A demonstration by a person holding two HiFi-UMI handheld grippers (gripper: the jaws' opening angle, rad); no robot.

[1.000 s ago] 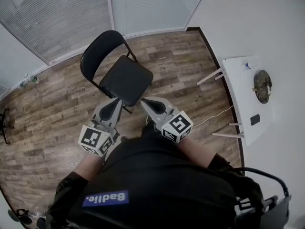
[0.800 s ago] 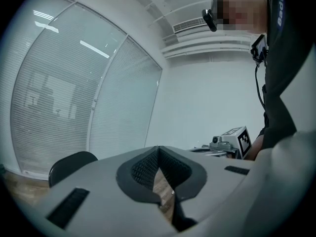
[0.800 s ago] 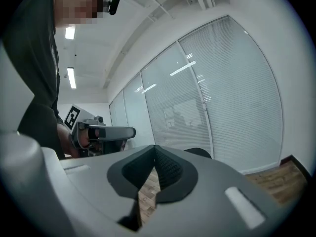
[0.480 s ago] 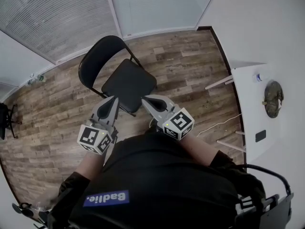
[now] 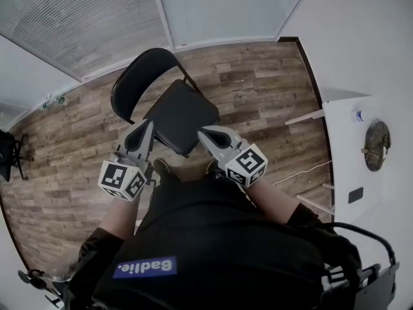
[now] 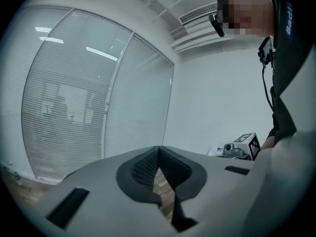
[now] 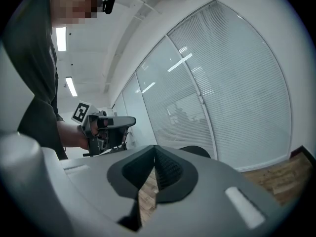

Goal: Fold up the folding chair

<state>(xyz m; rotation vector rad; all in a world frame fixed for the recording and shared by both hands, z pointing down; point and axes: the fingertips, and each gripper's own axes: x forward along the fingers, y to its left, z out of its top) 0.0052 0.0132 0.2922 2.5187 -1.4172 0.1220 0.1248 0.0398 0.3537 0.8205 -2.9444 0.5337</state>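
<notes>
Fingers (image 5: 143, 136) together, near-level, toward chair (image 5: 181, 112)

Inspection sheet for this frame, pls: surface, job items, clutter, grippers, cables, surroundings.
Surface: wood-plank floor.
Job's things: black folding chair, unfolded, standing on its legs.
Clutter: white table at right, carrying a round dark object and a small dark flat item.
Grippers: left gripper and right gripper both shut, nothing between the jaws, held near the chair's front edge.
Cables: white cable on the floor beside the table.
Surroundings: windows with closed blinds, white wall.
</notes>
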